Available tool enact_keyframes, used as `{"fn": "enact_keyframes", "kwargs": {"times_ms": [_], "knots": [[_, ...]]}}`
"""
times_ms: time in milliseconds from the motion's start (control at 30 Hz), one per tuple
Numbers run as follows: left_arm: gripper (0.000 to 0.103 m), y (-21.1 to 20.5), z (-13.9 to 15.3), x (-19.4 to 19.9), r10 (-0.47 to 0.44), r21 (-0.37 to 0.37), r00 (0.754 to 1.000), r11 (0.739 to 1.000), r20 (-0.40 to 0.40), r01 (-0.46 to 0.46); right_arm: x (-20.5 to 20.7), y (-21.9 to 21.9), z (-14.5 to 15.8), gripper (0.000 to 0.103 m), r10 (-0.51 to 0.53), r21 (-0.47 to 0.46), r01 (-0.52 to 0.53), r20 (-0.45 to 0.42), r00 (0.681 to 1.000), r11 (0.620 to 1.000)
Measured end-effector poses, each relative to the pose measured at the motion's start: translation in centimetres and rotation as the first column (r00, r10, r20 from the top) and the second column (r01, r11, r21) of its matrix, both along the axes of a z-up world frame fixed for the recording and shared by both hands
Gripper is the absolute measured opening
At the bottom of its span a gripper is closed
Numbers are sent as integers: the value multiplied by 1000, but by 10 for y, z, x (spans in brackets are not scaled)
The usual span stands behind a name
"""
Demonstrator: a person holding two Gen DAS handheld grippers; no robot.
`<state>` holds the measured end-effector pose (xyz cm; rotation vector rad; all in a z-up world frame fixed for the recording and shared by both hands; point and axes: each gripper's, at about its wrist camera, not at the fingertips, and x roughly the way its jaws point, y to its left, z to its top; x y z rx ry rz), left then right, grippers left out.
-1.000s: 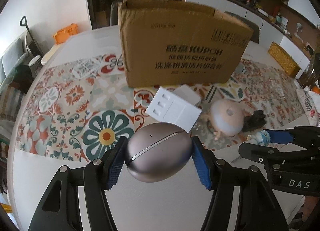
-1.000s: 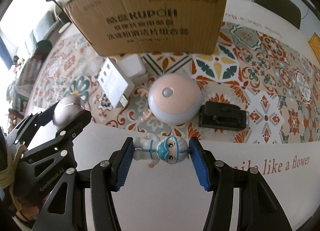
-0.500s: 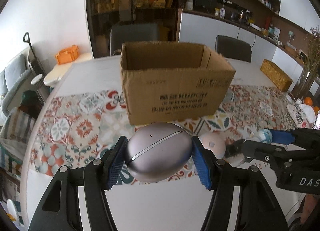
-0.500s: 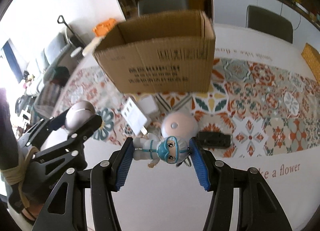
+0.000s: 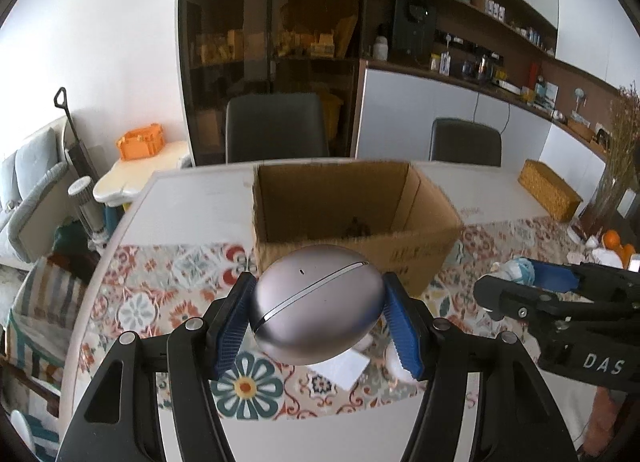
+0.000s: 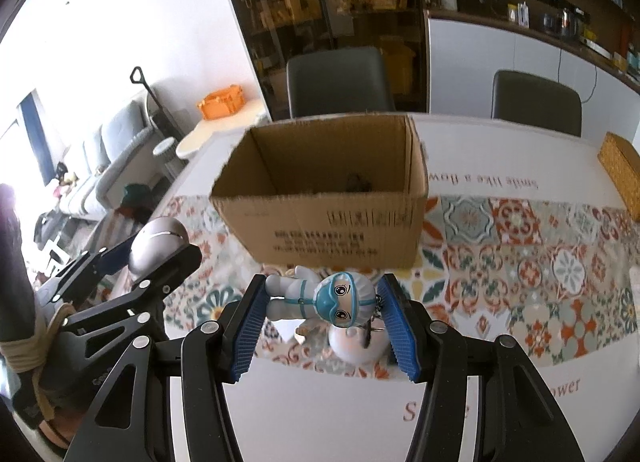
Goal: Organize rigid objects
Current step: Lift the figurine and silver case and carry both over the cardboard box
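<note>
Lifted clear of the table since a second ago, both loads now riding level with the open brown cardboard box [image 5: 352, 218]. Nearest: left gripper [image 5: 318, 314] clamping a smooth silver egg-shaped case [image 5: 316, 308]; right gripper [image 6: 322, 308] pinching a small blue-and-white masked figurine [image 6: 320, 298]. Beyond: box rim. Risking the rounded case squirting from the pads, or clipping the near wall.

Left gripper [image 5: 318, 320] clamps a silver egg-shaped case [image 5: 316, 308]; open cardboard box [image 5: 352, 218] beyond.
</note>
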<state>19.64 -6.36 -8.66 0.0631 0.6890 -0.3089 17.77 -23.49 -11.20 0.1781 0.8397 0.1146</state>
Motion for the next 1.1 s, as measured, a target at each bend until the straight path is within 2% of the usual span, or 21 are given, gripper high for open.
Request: {"fn": "enact_keyframes", "kwargs": {"times_ms": [533, 800, 1100], "knots": [[63, -11, 43, 36, -21, -13, 997, 1000, 70, 22, 31, -5, 45, 56, 3, -10, -2, 115, 993, 1000], [63, -15, 53, 65, 4, 8, 999, 1000, 39, -4, 55, -6, 59, 56, 15, -21, -12, 144, 989, 1000], [63, -20, 57, 95, 0, 23, 1000, 1000, -1, 0, 95, -9, 69, 56, 32, -31, -29, 114, 993, 999]]}}
